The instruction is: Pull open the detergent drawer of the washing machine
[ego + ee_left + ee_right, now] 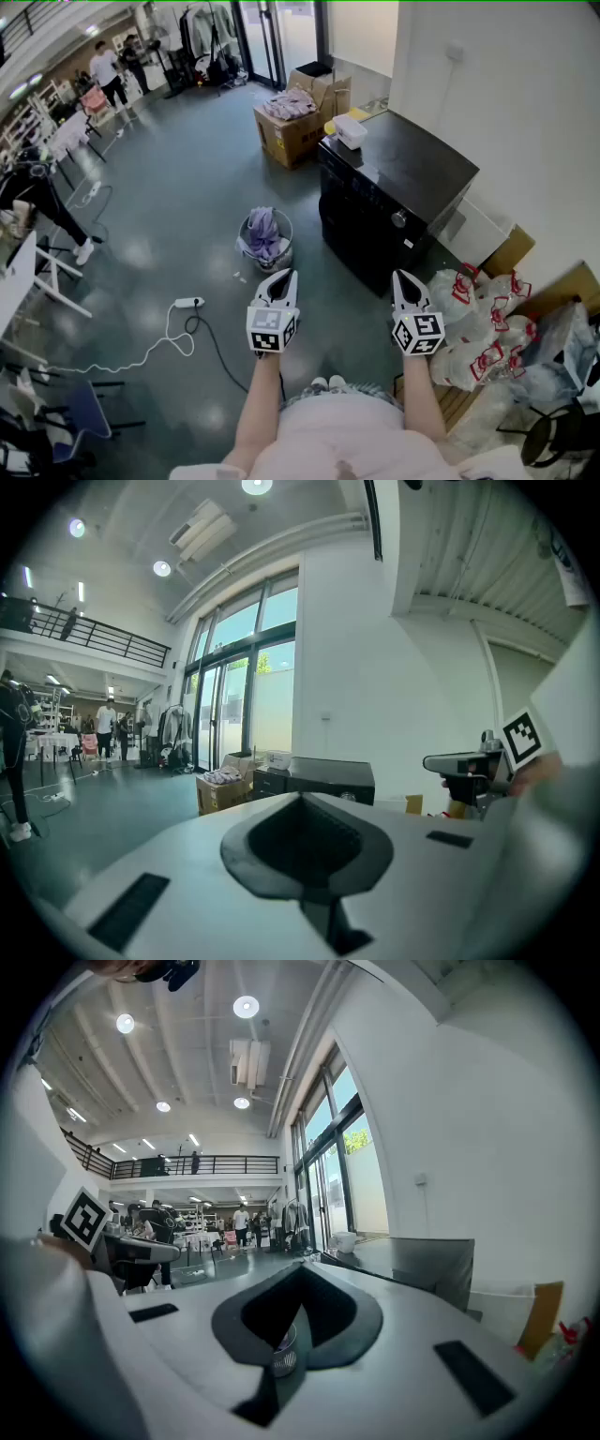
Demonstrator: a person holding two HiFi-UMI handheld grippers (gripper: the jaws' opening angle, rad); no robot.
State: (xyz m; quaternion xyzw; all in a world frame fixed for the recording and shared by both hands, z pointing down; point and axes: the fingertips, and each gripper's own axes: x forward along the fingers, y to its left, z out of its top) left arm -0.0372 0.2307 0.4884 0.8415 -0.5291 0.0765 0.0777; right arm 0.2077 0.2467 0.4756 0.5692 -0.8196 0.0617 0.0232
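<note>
Both grippers are closed tight and hold nothing. The left gripper (281, 277) has its two jaws pressed together into a single point, as its own gripper view confirms, with only open air ahead of the tip. The right gripper (404, 278) is likewise closed and empty, jaws meeting along one seam. The person holds the pair side by side and roughly level above the grey floor (178, 197), forearms reaching out from the bottom edge of the head view.

The black washing machine (394, 202) stands well apart from both tips, just beyond the right gripper and against the white wall (506, 103). Its front faces the open floor. A round knob (399, 219) shows on the dark front panel, but the detergent drawer itself cannot be made out there, so whether it is open or closed cannot be told. A white box (349, 129) sits at the far corner of the machine's top.

A round basket (264, 240) holding purple cloth rests on the floor between the left gripper and the machine. Behind the machine stands an open cardboard box (291, 127) heaped with clothes. A white power strip (188, 303) and its cord trail across the floor to the left. Plastic bags (478, 323) with red handles pile up at the right edge. People (108, 75) stand in the far left corner.
</note>
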